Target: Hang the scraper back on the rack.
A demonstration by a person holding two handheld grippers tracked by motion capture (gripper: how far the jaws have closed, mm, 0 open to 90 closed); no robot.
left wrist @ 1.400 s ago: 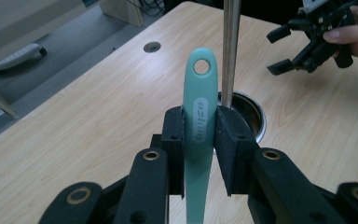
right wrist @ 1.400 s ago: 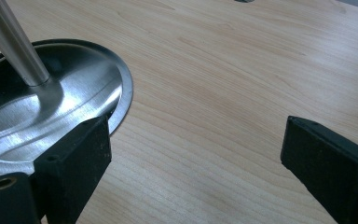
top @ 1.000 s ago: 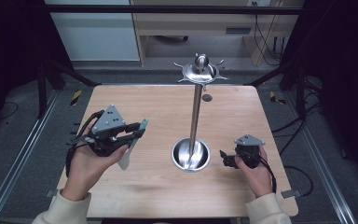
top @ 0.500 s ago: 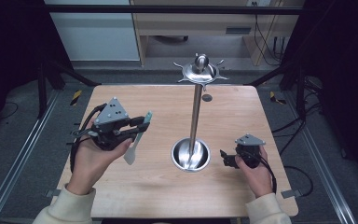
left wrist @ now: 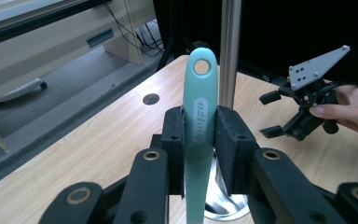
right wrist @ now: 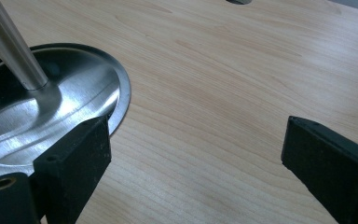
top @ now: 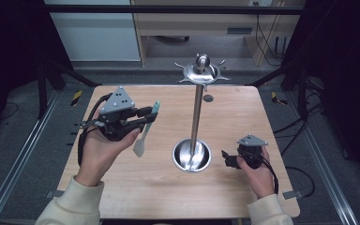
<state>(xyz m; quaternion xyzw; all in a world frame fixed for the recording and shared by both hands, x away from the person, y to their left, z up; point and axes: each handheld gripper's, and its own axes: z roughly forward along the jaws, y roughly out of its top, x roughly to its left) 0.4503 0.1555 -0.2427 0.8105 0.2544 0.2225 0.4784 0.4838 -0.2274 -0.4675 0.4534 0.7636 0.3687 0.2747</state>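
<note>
A teal spatula (top: 140, 144) hangs above the left half of the wooden table (top: 243, 110). My left gripper (top: 148, 116) is shut on its handle (left wrist: 199, 116), whose end with the hole points up and away and whose pale blade points down. A steel stand with a tall pole (top: 197, 117), a round base (top: 192, 154) and a hooked crown (top: 200, 71) rises at the table's middle. My right gripper (top: 227, 159) rests low on the table right of the base (right wrist: 51, 112), open, with bare wood between its jaws (right wrist: 196, 154). It also appears past the pole (left wrist: 230, 51) as the far gripper (left wrist: 269, 115).
A small round hole (top: 208, 98) sits in the table behind the stand. Black frame rails run along both sides of the table, and a cabinet and desk stand beyond the far edge. Cables trail from both grippers.
My left hand has lifted the spatula a little and carried it slightly toward the stand. The right gripper has stayed where it was.
</note>
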